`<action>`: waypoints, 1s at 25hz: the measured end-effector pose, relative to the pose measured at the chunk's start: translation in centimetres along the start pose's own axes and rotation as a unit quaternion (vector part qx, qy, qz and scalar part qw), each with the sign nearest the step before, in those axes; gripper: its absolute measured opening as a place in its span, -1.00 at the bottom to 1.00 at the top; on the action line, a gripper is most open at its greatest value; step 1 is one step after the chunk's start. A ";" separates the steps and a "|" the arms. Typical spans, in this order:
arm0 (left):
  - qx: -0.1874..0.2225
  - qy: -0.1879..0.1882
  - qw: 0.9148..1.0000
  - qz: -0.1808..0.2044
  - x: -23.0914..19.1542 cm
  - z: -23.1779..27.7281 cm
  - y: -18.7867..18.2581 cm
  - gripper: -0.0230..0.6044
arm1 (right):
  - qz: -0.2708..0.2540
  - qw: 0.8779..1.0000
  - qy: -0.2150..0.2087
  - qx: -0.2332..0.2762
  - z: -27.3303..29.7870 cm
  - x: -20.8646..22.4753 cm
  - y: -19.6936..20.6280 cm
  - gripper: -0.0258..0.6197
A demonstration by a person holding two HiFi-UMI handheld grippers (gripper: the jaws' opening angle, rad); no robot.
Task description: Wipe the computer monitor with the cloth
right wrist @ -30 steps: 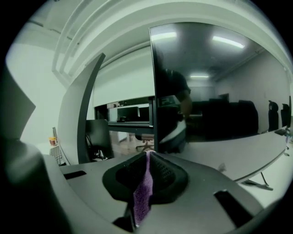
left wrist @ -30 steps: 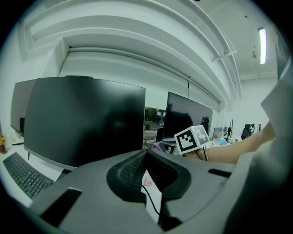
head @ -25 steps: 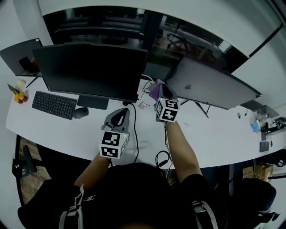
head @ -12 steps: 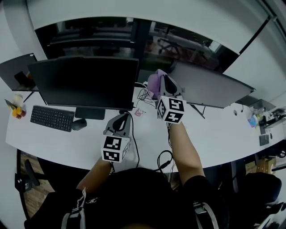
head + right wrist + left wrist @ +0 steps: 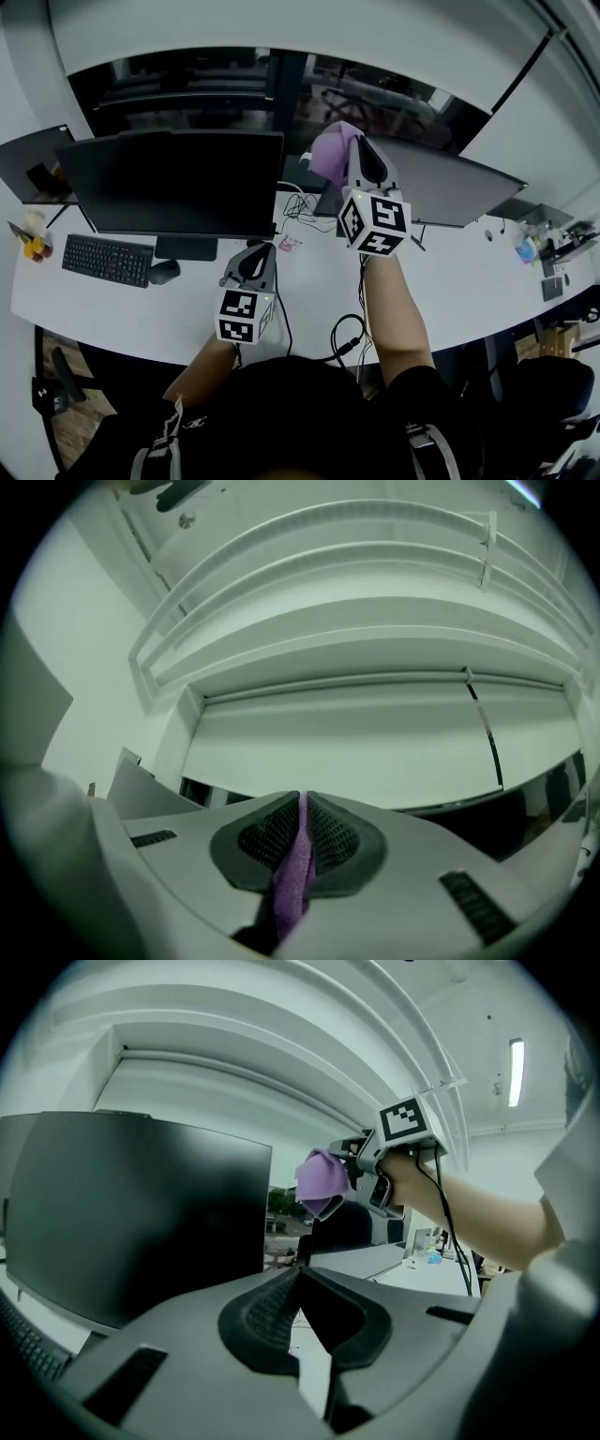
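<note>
"Counting left to right, what's out there?"

"Three monitors, one keyboard [image 5: 106,261], one mouse [image 5: 164,272] and one purple cloth [image 5: 330,152]. My left claw [image 5: 261,249] hangs low over the desk [image 5: 141,314], clenched on nothing. My right claw [image 5: 358,148] pinches the cloth near the middle monitor [image 5: 173,183], by its top right corner."

"Anything changed?"

"The right claw has carried the cloth higher than a second ago."

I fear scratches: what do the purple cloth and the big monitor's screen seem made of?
Purple cloth: soft fabric, perhaps microfibre; it bunches limply in the right gripper. Monitor screen: dark, matte-looking panel with only dull, diffuse sheen; plastic or coated glass, cannot tell.
</note>
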State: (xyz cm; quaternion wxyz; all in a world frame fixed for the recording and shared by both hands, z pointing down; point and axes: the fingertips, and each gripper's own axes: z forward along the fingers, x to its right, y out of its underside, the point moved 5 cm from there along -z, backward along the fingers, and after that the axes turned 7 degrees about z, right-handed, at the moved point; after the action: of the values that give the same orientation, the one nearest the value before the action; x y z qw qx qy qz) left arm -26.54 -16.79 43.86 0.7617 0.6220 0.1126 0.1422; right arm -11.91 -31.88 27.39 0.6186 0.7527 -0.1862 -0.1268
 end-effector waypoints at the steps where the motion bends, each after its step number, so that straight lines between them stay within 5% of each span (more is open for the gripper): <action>1: 0.001 0.001 1.000 0.000 0.0 0.1 -0.1 -0.88 | 0.002 1.000 0.005 0.005 -0.2 0.3 -0.5 -0.80; 10: 0.002 0.018 1.000 -0.002 1.2 0.9 0.0 -0.88 | 0.025 0.998 0.054 0.024 -2.6 4.2 -2.1 -0.80; 25: 0.034 0.011 0.999 0.014 7.7 3.1 -4.1 -0.88 | 0.042 0.997 0.039 0.050 -13.7 9.3 -2.5 -0.80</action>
State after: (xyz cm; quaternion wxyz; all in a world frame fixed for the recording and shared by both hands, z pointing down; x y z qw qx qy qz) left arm -17.97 -17.62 40.47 0.7366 0.6476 0.1172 0.1559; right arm 2.51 -23.39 28.08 0.5919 0.7786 -0.1994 -0.0617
